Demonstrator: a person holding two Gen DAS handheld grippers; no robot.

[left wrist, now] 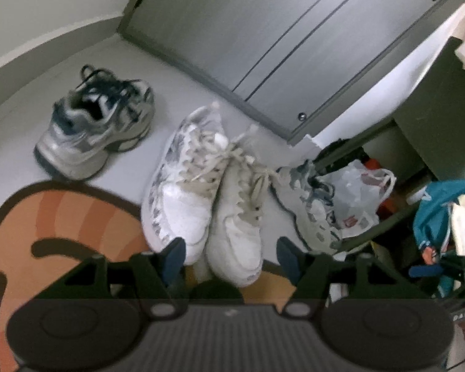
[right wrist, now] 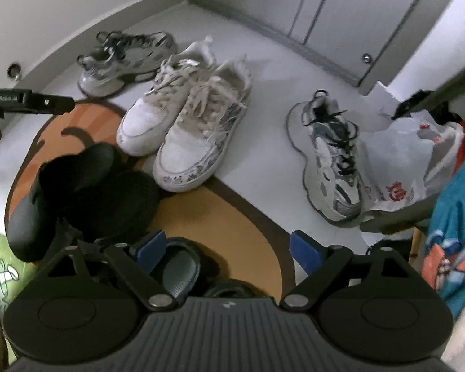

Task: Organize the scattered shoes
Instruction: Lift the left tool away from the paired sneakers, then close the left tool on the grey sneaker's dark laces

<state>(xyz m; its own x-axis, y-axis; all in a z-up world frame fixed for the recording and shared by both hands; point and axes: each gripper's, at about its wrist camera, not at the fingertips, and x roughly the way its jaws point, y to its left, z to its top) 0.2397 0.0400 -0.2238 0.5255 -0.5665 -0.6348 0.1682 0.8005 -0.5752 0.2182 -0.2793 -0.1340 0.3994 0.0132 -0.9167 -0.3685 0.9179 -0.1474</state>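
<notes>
Two white sneakers (left wrist: 201,192) lie side by side, toes on the orange mat (left wrist: 62,217); they also show in the right wrist view (right wrist: 183,117). A grey-and-navy running shoe (left wrist: 99,124) sits alone at the far left (right wrist: 130,55). Its mate (right wrist: 328,155) lies to the right beside a plastic bag (left wrist: 310,204). A black slipper (right wrist: 86,186) and a grey slide sandal (right wrist: 179,266) lie on the mat. My left gripper (left wrist: 231,257) is open, just over the white sneakers' toes. My right gripper (right wrist: 229,251) is open above the mat, its left pad over the sandal.
A grey cabinet (left wrist: 263,37) stands behind the shoes. A white plastic bag (right wrist: 412,161) and teal cloth (right wrist: 455,217) crowd the right side. A dark shelf frame (left wrist: 403,142) stands at right. The other gripper's body (right wrist: 28,102) enters at left.
</notes>
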